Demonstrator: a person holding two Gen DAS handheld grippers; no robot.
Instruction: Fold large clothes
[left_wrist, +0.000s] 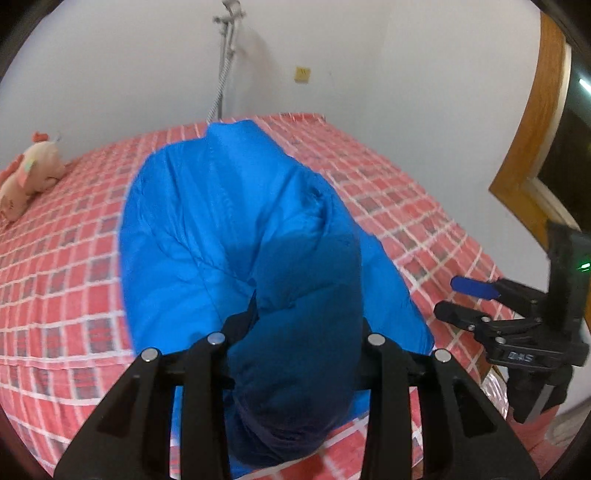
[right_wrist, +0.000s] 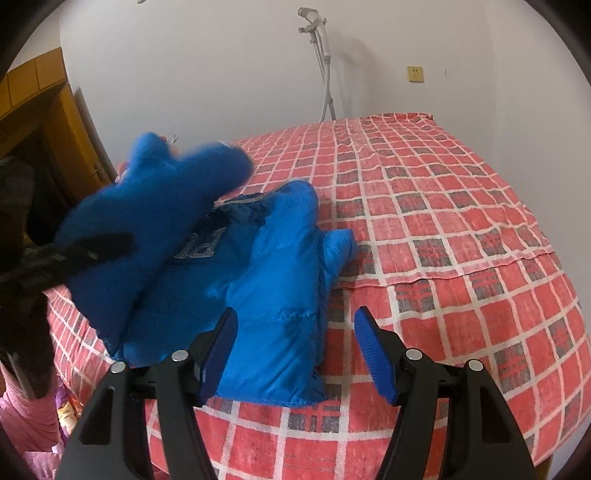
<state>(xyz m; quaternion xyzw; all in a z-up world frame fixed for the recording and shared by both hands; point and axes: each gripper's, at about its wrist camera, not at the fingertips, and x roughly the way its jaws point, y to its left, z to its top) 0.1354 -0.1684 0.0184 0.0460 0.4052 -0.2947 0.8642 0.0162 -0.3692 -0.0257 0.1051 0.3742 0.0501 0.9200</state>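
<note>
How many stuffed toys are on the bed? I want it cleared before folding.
1: a pink stuffed toy lies at the bed's far left edge, clear of the blue jacket. Others may be hidden behind the jacket.

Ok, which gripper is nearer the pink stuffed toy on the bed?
Left. The left gripper, shut on the blue jacket, has the stuffed toy on its side of the bed. The right gripper hangs open at the jacket's opposite side.

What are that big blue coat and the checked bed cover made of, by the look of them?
Blue coat: probably padded nylon or polyester; smooth with a slight sheen, puffy stitched sections.
Checked bed cover: likely woven cotton, matte; it creases in thin ridges and the red print looks faded. Neither can be confirmed by sight.
</note>
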